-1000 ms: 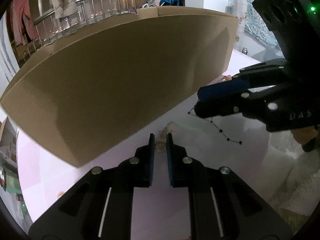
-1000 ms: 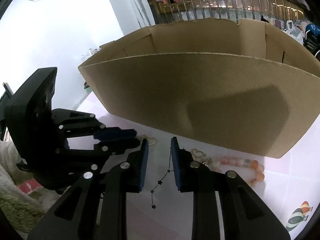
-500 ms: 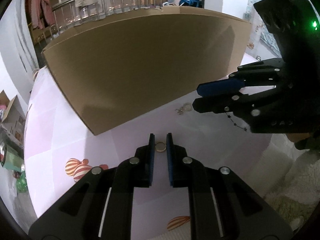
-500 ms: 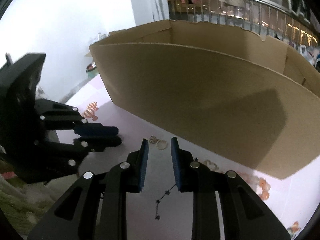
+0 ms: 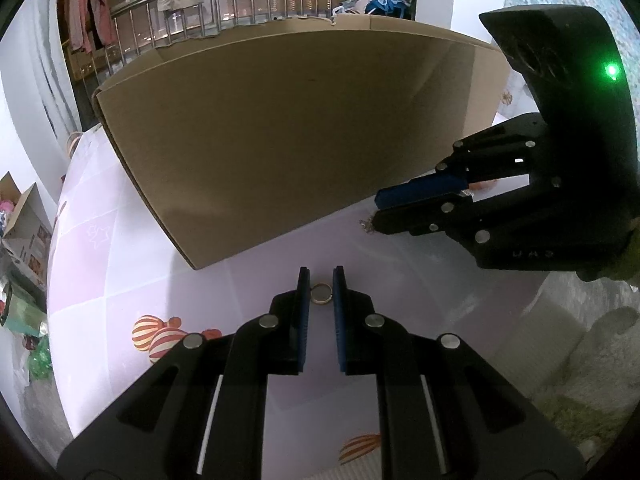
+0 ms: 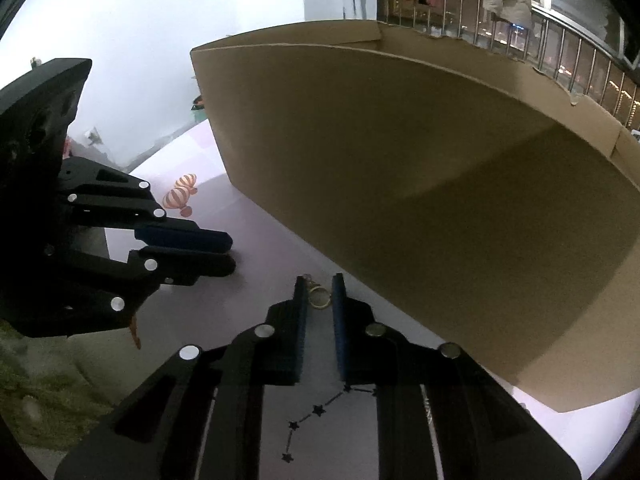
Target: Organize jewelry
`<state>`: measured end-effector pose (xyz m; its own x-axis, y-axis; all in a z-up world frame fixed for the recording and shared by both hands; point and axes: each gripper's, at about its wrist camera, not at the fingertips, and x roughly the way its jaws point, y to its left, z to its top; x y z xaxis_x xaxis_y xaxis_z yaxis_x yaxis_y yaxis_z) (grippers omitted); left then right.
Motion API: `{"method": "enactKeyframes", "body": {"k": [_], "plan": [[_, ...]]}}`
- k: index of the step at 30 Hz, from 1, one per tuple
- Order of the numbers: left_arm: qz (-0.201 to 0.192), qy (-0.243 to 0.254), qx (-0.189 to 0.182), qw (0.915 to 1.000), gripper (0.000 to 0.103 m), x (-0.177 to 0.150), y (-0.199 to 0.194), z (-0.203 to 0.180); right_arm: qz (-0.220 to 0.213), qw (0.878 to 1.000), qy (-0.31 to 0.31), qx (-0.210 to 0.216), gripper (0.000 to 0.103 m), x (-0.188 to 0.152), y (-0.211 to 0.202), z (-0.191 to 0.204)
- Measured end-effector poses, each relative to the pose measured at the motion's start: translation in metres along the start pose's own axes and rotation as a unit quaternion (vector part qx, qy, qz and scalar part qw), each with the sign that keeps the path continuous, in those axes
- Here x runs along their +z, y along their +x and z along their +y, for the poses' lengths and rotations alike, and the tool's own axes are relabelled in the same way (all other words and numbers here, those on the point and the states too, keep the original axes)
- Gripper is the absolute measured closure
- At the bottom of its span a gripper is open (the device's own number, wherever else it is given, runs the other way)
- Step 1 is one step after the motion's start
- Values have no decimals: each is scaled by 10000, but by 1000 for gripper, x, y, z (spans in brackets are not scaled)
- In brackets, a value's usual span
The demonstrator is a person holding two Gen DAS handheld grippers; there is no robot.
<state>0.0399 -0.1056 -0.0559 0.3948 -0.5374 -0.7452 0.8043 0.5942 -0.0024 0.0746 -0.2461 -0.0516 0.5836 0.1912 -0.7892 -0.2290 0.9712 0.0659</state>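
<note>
My left gripper (image 5: pixel 321 280) is shut on a small gold ring (image 5: pixel 321 294), pinched between its blue pads over the pale pink table (image 5: pixel 140 272). In the right wrist view the left gripper (image 6: pixel 231 254) shows from the side. My right gripper (image 6: pixel 319 286) is closing on a gold hoop with a small charm (image 6: pixel 320 299), and the pads touch its sides. In the left wrist view the right gripper (image 5: pixel 375 212) is low on the table beside the box, a bit of chain at its tips. A large cardboard box (image 5: pixel 300 140) (image 6: pixel 420 200) stands just behind both.
A dark chain with star charms (image 6: pixel 316 412) lies on the table under my right gripper. A fluffy green blanket (image 5: pixel 580 360) (image 6: pixel 40 380) lies along the near table edge. Balloon prints (image 5: pixel 156 336) mark the cloth. A railing hung with clothes (image 5: pixel 180 0) is behind the box.
My right gripper moved from over the star chain to the gold hoop, and its jaws narrowed onto it. The left gripper rolled, keeping the ring between its pads.
</note>
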Motion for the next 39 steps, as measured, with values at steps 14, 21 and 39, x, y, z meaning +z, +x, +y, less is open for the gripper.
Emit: {"method": "enactKeyframes", "body": {"k": [14,21,39], "plan": [[-58,69,96,9999,93,-5,1,-2,-118,9986,508,35,92,-11,-14,2],[-97,174,227,9995,103,-5,0,-8,-349,9971,680,-57,92,-14,-33,4],[-131,216,535,9982,79,-15,-14,-9,-566,9953,791,-20,92,-15,-44,11]]}}
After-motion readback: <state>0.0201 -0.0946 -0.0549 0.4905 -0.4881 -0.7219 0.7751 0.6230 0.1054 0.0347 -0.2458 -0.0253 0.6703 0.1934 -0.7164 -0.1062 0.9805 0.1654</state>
